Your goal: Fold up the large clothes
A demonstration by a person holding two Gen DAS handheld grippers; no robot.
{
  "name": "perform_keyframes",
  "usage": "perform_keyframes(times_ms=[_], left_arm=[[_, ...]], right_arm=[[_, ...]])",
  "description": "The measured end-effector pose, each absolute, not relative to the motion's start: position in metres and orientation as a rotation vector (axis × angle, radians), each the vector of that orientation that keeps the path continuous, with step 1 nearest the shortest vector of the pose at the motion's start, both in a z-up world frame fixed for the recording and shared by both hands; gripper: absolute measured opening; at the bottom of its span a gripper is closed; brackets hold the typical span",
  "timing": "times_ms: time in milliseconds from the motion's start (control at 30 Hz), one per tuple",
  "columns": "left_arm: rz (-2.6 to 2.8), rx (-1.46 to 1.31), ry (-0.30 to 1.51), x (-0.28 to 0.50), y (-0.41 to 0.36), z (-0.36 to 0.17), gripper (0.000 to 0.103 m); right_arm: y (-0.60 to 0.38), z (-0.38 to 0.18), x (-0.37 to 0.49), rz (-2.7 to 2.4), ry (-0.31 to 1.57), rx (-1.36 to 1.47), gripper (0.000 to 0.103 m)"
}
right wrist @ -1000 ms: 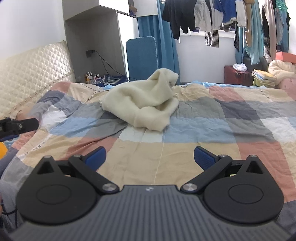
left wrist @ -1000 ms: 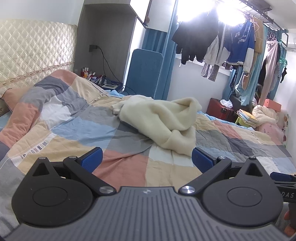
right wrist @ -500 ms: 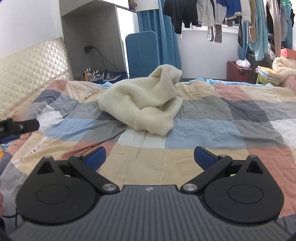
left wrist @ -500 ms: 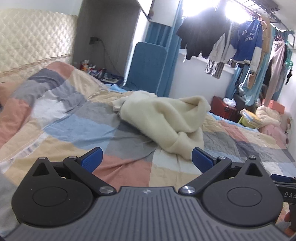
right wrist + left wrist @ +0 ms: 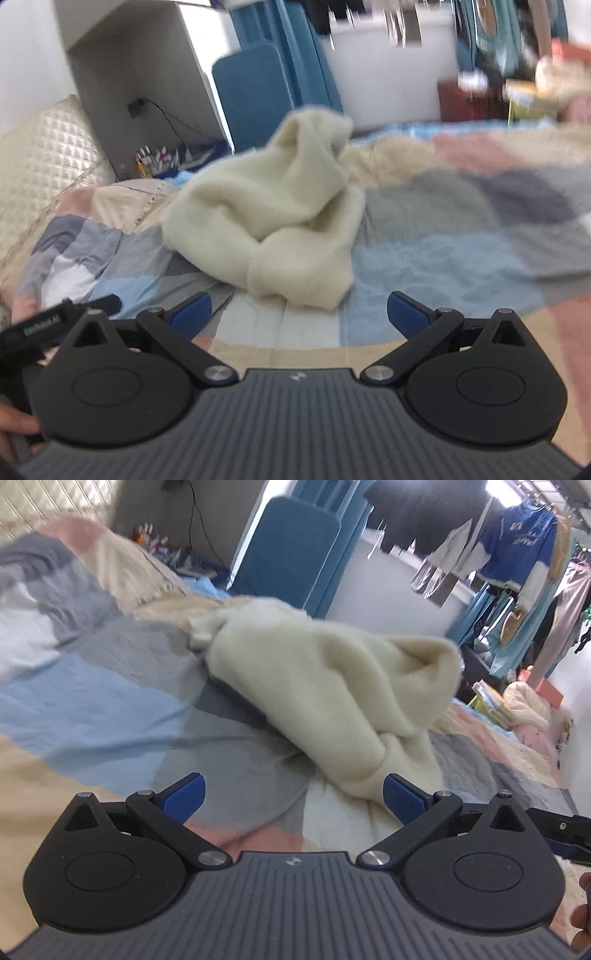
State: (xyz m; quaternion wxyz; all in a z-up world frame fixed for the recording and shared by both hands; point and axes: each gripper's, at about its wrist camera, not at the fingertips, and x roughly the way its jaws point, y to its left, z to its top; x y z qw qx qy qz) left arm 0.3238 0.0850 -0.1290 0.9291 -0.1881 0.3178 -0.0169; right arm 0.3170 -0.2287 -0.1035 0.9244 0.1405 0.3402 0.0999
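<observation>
Cream fleece garment [image 5: 332,686] lies crumpled on the patchwork quilt [image 5: 110,709] of the bed, as the left wrist view shows it, just ahead of the left gripper [image 5: 293,795]. Its blue fingers [image 5: 184,795] are spread wide with nothing between them; the right-hand pad sits just beside the garment's lower fold, and whether it touches cannot be told. Beyond the bed stand a blue panel [image 5: 288,561] and hanging clothes [image 5: 517,550]. No container shows clearly; a red box seen earlier is hidden here behind the garment. Compared with a second ago the garment fills far more of this view and the picture is smeared with motion, so this gripper has closed in on it.

From the right wrist view the same garment [image 5: 280,221] sits bunched in a heap on the quilt [image 5: 461,240], ahead of the right gripper [image 5: 299,314], whose fingers [image 5: 406,314] are likewise parted and empty, clear of the cloth. The left gripper's tip [image 5: 59,321] shows at the left edge, and a hand [image 5: 14,428] grips below it. A red box [image 5: 469,99] in the background is too blurred to show any contents. The garment looms larger than before here too
</observation>
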Motion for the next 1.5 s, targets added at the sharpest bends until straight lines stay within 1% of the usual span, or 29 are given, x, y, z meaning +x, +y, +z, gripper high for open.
perform_keyframes(times_ms=[100,233,267,300,333,400,500,567,600,667,700,733,767,800,833,867,900,933,967,1000,1167,1267,1367,1433,1500], left_arm=[[-0.095,-0.409,0.638,0.361,0.084,-0.152,0.103],[-0.188,-0.496,0.606,0.401,0.083,-0.185,0.102],[-0.199,-0.513,0.597,0.41,0.082,-0.193,0.101],[-0.21,-0.528,0.592,0.416,0.082,-0.199,0.097],[-0.224,-0.546,0.595,0.424,0.081,-0.206,0.094],[-0.239,-0.577,0.621,0.438,0.079,-0.217,0.092],[-0.248,-0.606,0.615,0.45,0.077,-0.225,0.092],[-0.251,-0.629,0.612,0.458,0.079,-0.231,0.091],[-0.255,-0.65,0.609,0.459,0.078,-0.231,0.089],[-0.258,-0.682,0.617,0.467,0.079,-0.237,0.082],[-0.264,-0.693,0.625,0.471,0.079,-0.239,0.075],[-0.274,-0.702,0.635,0.474,0.078,-0.242,0.066],[-0.284,-0.706,0.641,0.477,0.077,-0.243,0.06],[-0.295,-0.707,0.639,0.479,0.078,-0.244,0.048],[-0.306,-0.701,0.633,0.48,0.075,-0.242,0.041],[-0.303,-0.681,0.627,0.481,0.073,-0.238,0.037],[-0.3,-0.661,0.622,0.481,0.07,-0.235,0.03],[-0.297,-0.643,0.614,0.48,0.068,-0.231,0.024],[-0.292,-0.64,0.604,0.48,0.066,-0.226,0.021],[-0.289,-0.642,0.597,0.475,0.069,-0.225,0.019],[-0.254,-0.624,0.545,0.454,0.071,-0.196,0.015],[-0.249,-0.574,0.463,0.432,0.079,-0.175,0.014],[-0.213,-0.617,0.437,0.414,0.091,-0.157,0.013],[-0.188,-0.594,0.405,0.397,0.094,-0.14,0.013],[-0.172,-0.584,0.372,0.376,0.099,-0.123,0.012]], right_arm=[[-0.23,-0.122,0.35,0.188,0.759,0.334,0.103],[-0.225,-0.142,0.371,0.17,0.761,0.285,0.103],[-0.225,-0.148,0.375,0.182,0.756,0.291,0.101],[-0.226,-0.152,0.381,0.196,0.754,0.307,0.097],[-0.226,-0.157,0.385,0.202,0.748,0.32,0.095],[-0.228,-0.164,0.394,0.201,0.708,0.342,0.087],[-0.223,-0.179,0.4,0.187,0.631,0.323,0.085],[-0.219,-0.19,0.405,0.179,0.621,0.322,0.085],[-0.218,-0.197,0.41,0.181,0.626,0.324,0.083],[-0.217,-0.205,0.418,0.2,0.628,0.352,0.076],[-0.217,-0.207,0.421,0.202,0.619,0.36,0.074],[-0.217,-0.208,0.422,0.205,0.607,0.359,0.072],[-0.217,-0.208,0.424,0.209,0.599,0.357,0.068],[-0.216,-0.21,0.425,0.213,0.596,0.357,0.063],[-0.216,-0.211,0.425,0.222,0.598,0.356,0.059],[-0.215,-0.212,0.425,0.232,0.601,0.352,0.047],[-0.213,-0.211,0.423,0.242,0.599,0.345,0.038],[-0.212,-0.21,0.421,0.253,0.589,0.338,0.034],[-0.211,-0.207,0.42,0.266,0.574,0.331,0.027],[-0.212,-0.205,0.419,0.281,0.558,0.336,0.022],[-0.218,-0.186,0.411,0.372,0.5,0.38,0.018],[-0.226,-0.178,0.399,0.44,0.463,0.455,0.017],[-0.229,-0.171,0.391,0.522,0.435,0.492,0.017],[-0.23,-0.162,0.384,0.58,0.423,0.526,0.017],[-0.226,-0.149,0.372,0.615,0.386,0.49,0.017]])
